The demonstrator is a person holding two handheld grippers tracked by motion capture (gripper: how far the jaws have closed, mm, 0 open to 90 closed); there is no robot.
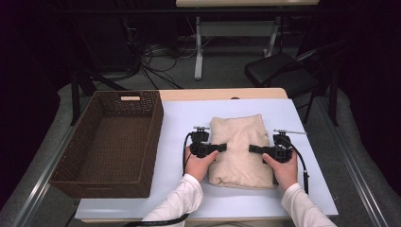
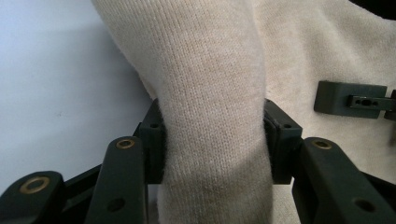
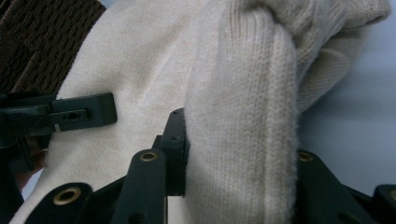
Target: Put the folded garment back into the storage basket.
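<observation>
Two grippers, left gripper (image 1: 218, 148) and right gripper (image 1: 256, 149), have jaws clamped on side folds of the folded beige sweater (image 1: 241, 150) mid-desk right of the basket (image 1: 113, 142): likely soft, light, floppy, so keep both edges pinched.

Knit cloth (image 3: 243, 116) hides right gripper's (image 3: 233, 158) far jaw.

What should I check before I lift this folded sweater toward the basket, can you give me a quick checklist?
1. Left tongs shut on the folded sweater: ok, knit is pinched between both jaws.
2. Right tongs shut on the sweater: ok, a thick fold is clamped.
3. Grips on opposite side edges: ok, left and right in the high view.
4. Basket has room: ok, it looks empty.
5. Path to the basket over the table: ok, nothing lies between.
6. All layers caught, so the fold holds when lifted: cannot tell.
</observation>
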